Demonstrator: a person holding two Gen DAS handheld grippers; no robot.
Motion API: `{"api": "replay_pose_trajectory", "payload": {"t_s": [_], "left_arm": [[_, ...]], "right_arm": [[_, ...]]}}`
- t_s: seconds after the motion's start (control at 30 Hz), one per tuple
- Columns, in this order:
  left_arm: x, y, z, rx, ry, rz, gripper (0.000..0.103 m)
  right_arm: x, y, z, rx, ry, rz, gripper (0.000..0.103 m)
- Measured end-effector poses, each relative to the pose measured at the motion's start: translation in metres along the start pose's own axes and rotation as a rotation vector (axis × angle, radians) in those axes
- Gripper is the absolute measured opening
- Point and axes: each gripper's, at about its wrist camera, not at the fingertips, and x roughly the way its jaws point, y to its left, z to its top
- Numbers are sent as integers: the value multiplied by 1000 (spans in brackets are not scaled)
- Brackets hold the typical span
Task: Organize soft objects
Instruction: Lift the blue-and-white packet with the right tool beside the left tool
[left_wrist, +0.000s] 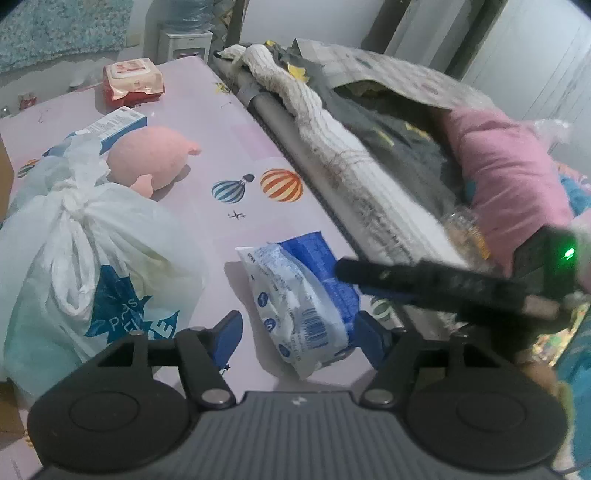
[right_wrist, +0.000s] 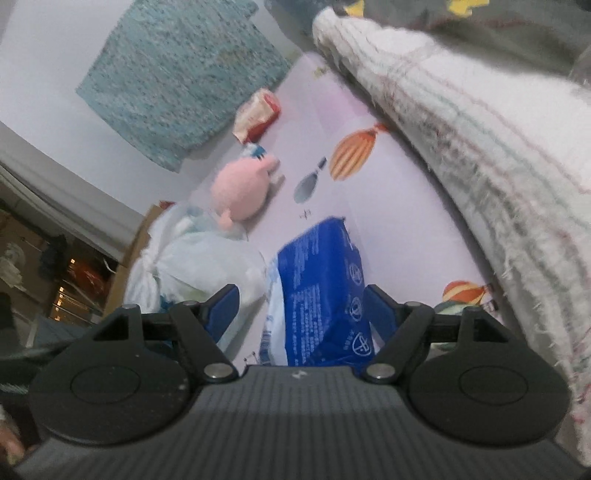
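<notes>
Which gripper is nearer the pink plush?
Left, I think. The left gripper sits nearer the plush beside the white bag; the right gripper straddles the blue pack, farther back.

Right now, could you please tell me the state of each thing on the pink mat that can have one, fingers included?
Blue and white soft pack: lying on the mat, between both pairs of fingers, not gripped.
White plastic bag: knotted shut, sitting upright.
Pink plush toy: lying on its side beside the bag.
Red wipes pack: lid closed.
Left gripper: fingers open.
Right gripper: fingers open.
</notes>
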Motion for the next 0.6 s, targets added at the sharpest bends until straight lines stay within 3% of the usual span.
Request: {"api": "replay_pose_trajectory", "payload": {"t_s": [0.13,0.6], "left_arm": [[19,1,4,-1,36,2,76],[80,0,14,-45,190,-60,77]], "right_arm": [[4,-7,8,22,-3,11,72],[36,-24,7,103,97,-4,56]]}}
